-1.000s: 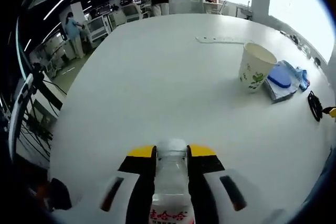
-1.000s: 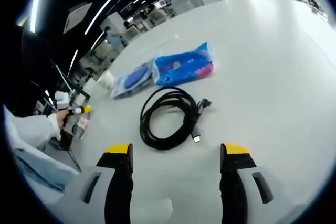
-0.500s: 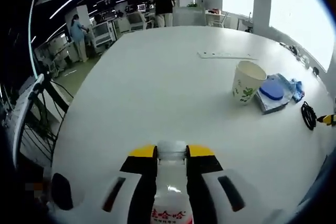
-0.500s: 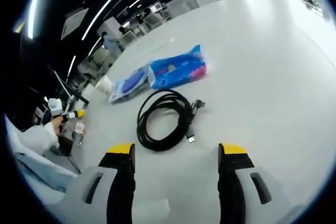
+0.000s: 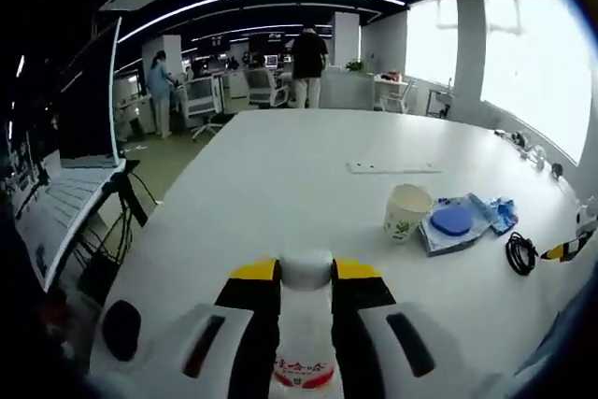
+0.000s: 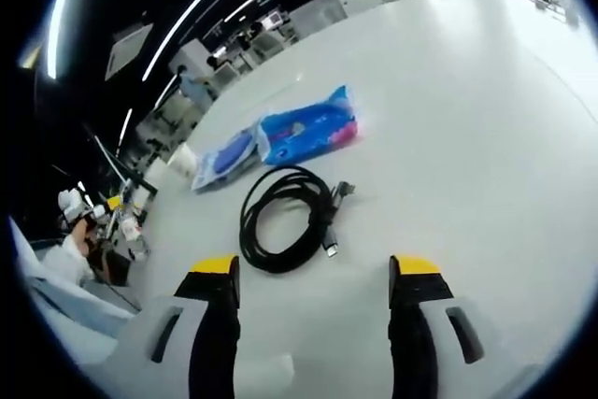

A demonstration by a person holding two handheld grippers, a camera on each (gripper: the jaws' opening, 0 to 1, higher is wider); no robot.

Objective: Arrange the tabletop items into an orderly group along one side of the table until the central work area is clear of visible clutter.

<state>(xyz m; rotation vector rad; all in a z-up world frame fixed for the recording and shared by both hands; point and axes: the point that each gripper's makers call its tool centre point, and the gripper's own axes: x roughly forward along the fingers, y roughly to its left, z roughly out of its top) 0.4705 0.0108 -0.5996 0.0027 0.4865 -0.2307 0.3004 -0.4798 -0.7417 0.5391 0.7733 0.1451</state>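
My left gripper (image 5: 306, 279) is clamped on a clear water bottle (image 5: 305, 334) with a white cap and a red label, held above the near edge of the white table (image 5: 280, 184). Beyond the bottle stands a paper cup (image 5: 405, 211) with a green leaf print. Just beside the cup lies a clear pouch holding a blue disc (image 5: 452, 221), then a blue tissue pack (image 5: 499, 211). Near that pack sits a coiled black cable (image 5: 519, 252). A white strip (image 5: 393, 167) lies beyond the cup.

My right gripper (image 6: 315, 271) hangs with jaws spread wide and nothing between them, over the table just short of the cable.
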